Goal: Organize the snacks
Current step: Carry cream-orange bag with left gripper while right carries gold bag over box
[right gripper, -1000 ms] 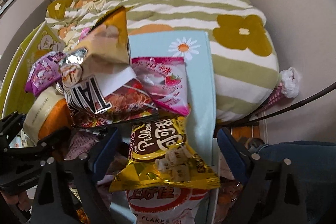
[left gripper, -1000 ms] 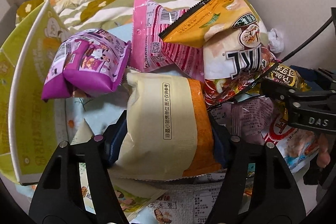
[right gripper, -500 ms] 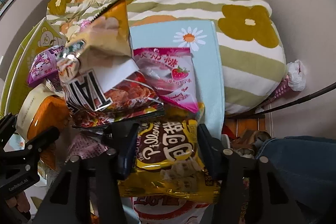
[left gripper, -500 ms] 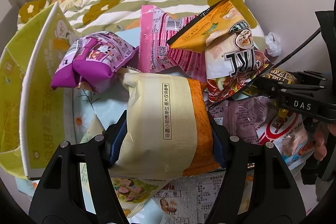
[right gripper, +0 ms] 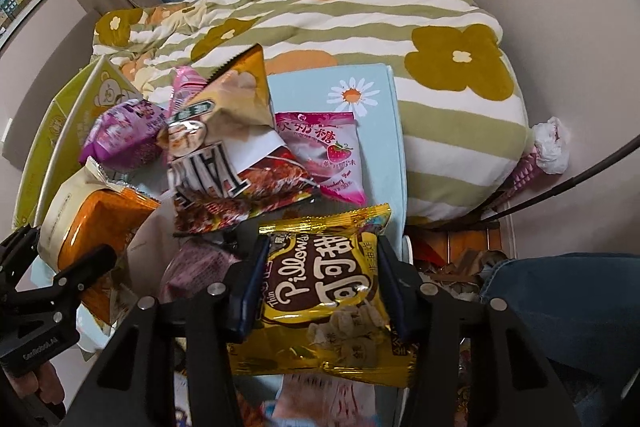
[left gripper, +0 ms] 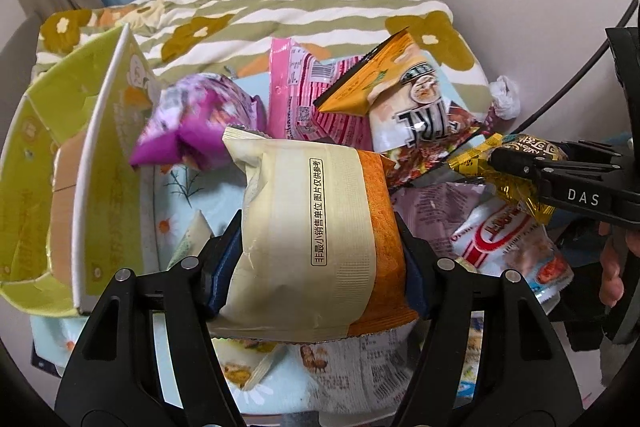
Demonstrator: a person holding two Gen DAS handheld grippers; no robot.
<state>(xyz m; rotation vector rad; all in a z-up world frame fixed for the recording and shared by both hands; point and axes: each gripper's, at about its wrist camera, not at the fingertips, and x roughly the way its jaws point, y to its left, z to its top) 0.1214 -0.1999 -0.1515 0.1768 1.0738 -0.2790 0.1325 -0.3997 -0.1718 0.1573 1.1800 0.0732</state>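
**Both tools loaded, both packets coming up off the pile**

Your right tool (right gripper: 320,291) has just snapped from wide to tight on the shiny gold crinkled cocoa-pillow snack packet (right gripper: 324,291); a second ago its pads stood well clear on either side. The packet is now pinched across its middle and has risen off the red-and-white flakes bag (left gripper: 508,247) it lay on. Your left tool (left gripper: 320,263) keeps the same narrow grip on the cream-and-orange puffed snack pouch (left gripper: 312,235), which has also come up a little. That means both picks look secure, and the next job is, in my judgement, carrying them to a home.

The likeliest home is the open yellow-green cardboard box (left gripper: 92,187), standing just beside the pouch on your left tool's side. Its white flap edge leans in towards the pouch, so bring the pouch over that edge, not into it.

Watch the heap between the tools: the purple foil packet (left gripper: 196,127), the pink striped candy bag (left gripper: 304,103) and the tilted orange-and-white chip bag (left gripper: 404,107) sit loosely and close. The striped flowered quilt (right gripper: 360,15) behind gives open room. The two tools are near each other, so keep them apart as you move. A black cable (right gripper: 560,187) crosses near the wall on your right.
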